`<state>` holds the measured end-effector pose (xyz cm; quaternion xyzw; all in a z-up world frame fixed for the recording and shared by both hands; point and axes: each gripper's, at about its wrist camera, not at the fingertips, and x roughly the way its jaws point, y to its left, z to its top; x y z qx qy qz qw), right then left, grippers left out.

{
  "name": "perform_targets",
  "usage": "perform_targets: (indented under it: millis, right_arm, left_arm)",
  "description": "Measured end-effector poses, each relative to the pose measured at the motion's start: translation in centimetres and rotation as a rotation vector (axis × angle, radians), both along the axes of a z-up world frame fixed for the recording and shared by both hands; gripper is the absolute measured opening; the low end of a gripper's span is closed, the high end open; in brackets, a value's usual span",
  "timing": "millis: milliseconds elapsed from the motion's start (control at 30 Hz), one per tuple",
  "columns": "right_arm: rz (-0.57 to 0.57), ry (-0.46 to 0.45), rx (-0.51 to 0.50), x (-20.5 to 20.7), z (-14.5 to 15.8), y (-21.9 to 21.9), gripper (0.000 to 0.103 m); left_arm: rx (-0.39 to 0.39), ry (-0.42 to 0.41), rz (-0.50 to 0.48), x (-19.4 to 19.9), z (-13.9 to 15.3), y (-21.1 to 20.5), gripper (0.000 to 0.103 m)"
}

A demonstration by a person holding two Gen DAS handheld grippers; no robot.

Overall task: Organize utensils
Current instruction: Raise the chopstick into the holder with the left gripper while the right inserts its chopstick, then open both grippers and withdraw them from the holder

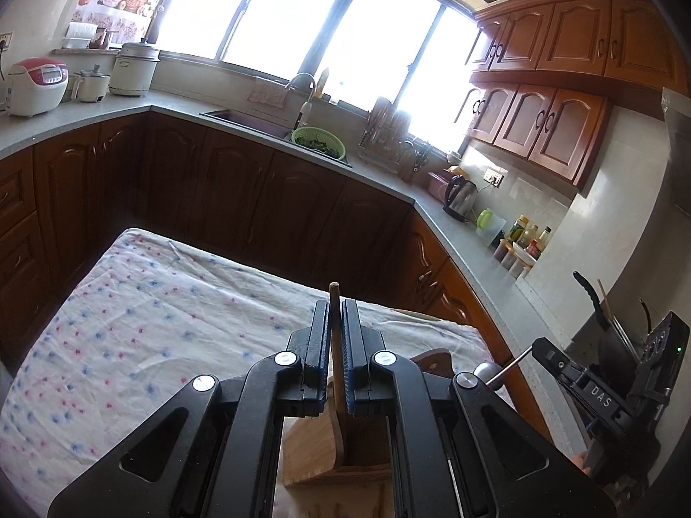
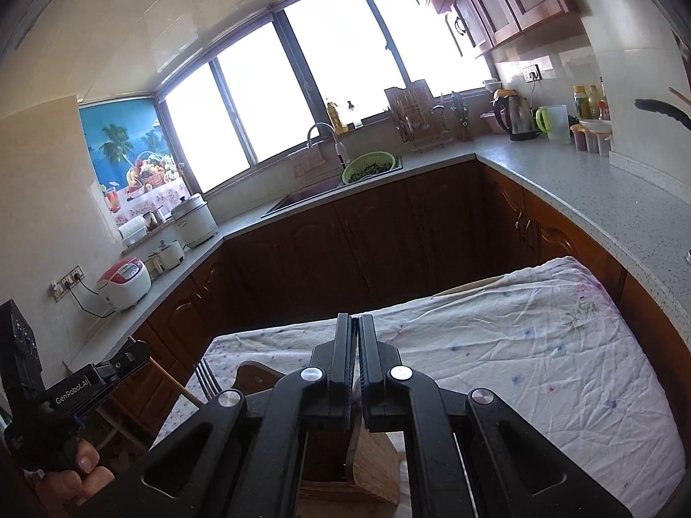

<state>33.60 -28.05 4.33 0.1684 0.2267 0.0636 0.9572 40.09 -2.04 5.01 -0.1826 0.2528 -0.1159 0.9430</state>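
My left gripper [image 1: 334, 306] is shut on the thin wooden handle [image 1: 334, 291] of a utensil, which stands upright and runs down into a bamboo utensil holder [image 1: 315, 453] right below the jaws. At the right edge of that view my right gripper [image 1: 544, 347] is shut on a thin metal utensil [image 1: 511, 358] with a rounded end. In the right wrist view the right gripper [image 2: 356, 319] shows its jaws pressed together above the holder [image 2: 375, 462]. A fork [image 2: 207, 377] stands tines up left of the holder, near the left gripper [image 2: 140, 352]. What supports the fork is hidden.
The holder stands on a table under a flowered cloth [image 2: 518, 367]. Around it runs a grey L-shaped counter [image 1: 488, 267] with a sink, a green colander [image 1: 318, 140], a kettle [image 1: 461, 196], bottles and a rice cooker [image 1: 36, 86]. A person's hand [image 2: 73, 475] holds the left gripper.
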Motion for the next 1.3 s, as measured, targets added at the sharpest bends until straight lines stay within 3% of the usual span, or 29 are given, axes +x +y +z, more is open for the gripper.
perform_targets:
  millis: [367, 500, 567, 633, 667, 700, 733, 767, 833, 867, 933, 1300]
  right_arm:
    - [0.005, 0.038, -0.004, 0.5, 0.2, -0.4, 0.008]
    - [0.008, 0.046, 0.002, 0.6, -0.1, -0.6, 0.008]
    - [0.01, 0.054, 0.003, 0.6, -0.2, -0.5, 0.01]
    - [0.011, 0.064, 0.007, 0.6, -0.3, -0.5, 0.019]
    - [0.012, 0.065, 0.013, 0.5, -0.3, -0.6, 0.041]
    - [0.012, 0.061, 0.022, 0.3, -0.3, -0.7, 0.065]
    - [0.013, 0.052, 0.033, -0.1, -0.2, -0.8, 0.075]
    - [0.011, 0.041, 0.043, -0.5, -0.2, -1.0, 0.085]
    - [0.0, 0.026, 0.05, -1.4, -0.1, -1.2, 0.086]
    - [-0.005, 0.026, 0.052, -1.8, -0.1, -1.2, 0.09]
    - [-0.013, 0.031, 0.064, -2.7, -0.3, -1.5, 0.094]
    - [-0.031, 0.047, 0.103, -9.1, -1.0, -1.6, 0.094]
  left_arm:
    - [0.037, 0.027, -0.016, 0.5, 0.2, -0.3, 0.006]
    - [0.045, 0.047, -0.014, 0.6, -0.1, -0.2, 0.018]
    - [0.054, 0.058, -0.015, 0.5, -0.2, -0.3, 0.029]
    - [0.056, 0.056, -0.015, 0.0, -0.2, -0.2, 0.048]
    - [0.06, 0.05, -0.012, -0.4, -0.1, -0.2, 0.051]
    - [0.069, 0.047, -0.006, -0.8, 0.0, -0.2, 0.061]
    - [0.078, 0.048, 0.0, -1.2, 0.1, -0.1, 0.075]
    - [0.082, 0.045, 0.006, -1.7, 0.2, 0.1, 0.081]
    - [0.09, 0.045, 0.021, -2.7, 0.3, 0.5, 0.097]
    - [0.098, 0.051, 0.032, -3.2, 0.2, 0.7, 0.099]
    - [0.109, 0.063, 0.037, -4.3, 0.0, 1.2, 0.1]
    - [0.163, 0.139, 0.033, -11.2, -1.5, 3.4, 0.1]
